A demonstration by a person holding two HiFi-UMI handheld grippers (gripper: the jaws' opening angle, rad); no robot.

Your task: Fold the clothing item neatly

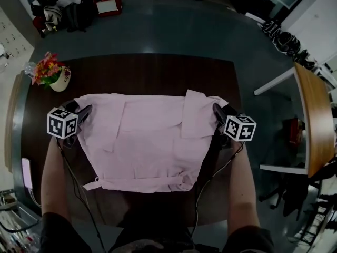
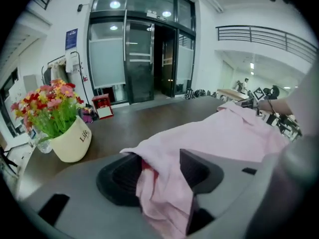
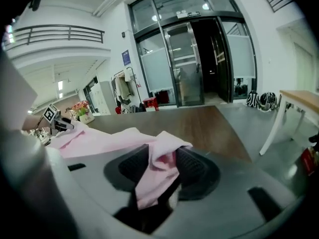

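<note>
hidden: table (image 1: 158, 70) middle under pink garment (image 1: 152, 141) | cut off: person's body (image 1: 147, 244) at bottom edge

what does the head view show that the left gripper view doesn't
Only the head view: the full outline of the pink garment, near hem included, spread flat, and the marker cube on the left gripper. Only the left gripper view: the glass doors, a balcony railing, and cloth lying between that gripper's parted jaws. Both: the flower pot, the dark table, the garment and the right gripper.
</note>
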